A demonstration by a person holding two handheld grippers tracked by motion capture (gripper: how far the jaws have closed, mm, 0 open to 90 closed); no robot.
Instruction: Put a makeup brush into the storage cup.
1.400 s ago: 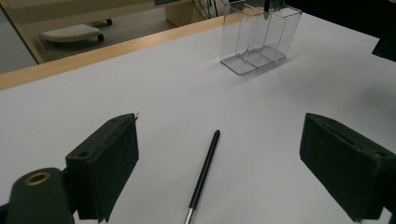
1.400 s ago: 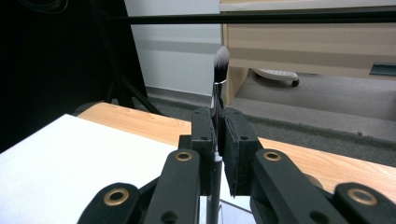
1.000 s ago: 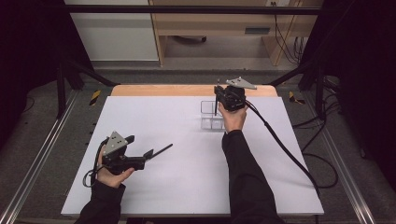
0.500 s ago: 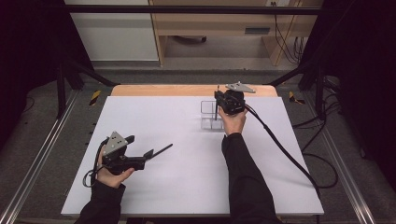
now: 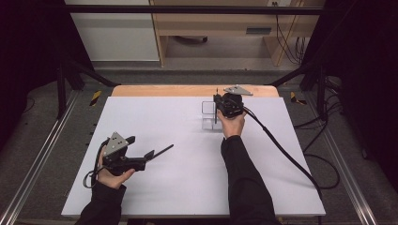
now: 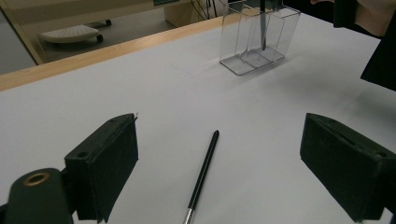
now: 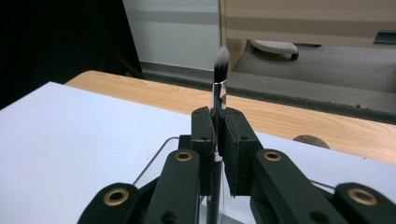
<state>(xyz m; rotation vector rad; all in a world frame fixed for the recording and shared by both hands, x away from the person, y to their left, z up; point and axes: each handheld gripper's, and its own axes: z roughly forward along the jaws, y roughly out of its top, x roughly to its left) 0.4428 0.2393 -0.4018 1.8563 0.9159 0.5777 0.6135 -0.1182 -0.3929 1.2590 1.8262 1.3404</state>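
Observation:
My right gripper (image 7: 218,116) is shut on a slim makeup brush (image 7: 219,88) held upright, its white-tipped bristles on top. In the high view this gripper (image 5: 220,107) is at the clear acrylic organizer (image 5: 207,115) at the table's far middle, and the brush's dark handle (image 6: 263,28) reaches down into one of its compartments. A second black brush (image 6: 201,175) with a silver ferrule lies flat on the white table. It lies between the wide-apart jaws of my left gripper (image 6: 222,123), and nothing touches it. In the high view the left gripper (image 5: 151,155) is low at the near left.
The white tabletop (image 5: 187,187) ends in a wooden strip (image 5: 155,90) at the far edge. A black cable (image 5: 281,150) trails from the right gripper across the right side. Metal frame rails (image 5: 37,164) run along both sides.
The right gripper has come slightly lower with its brush at the organizer. The left gripper and the brush on the table have not moved.

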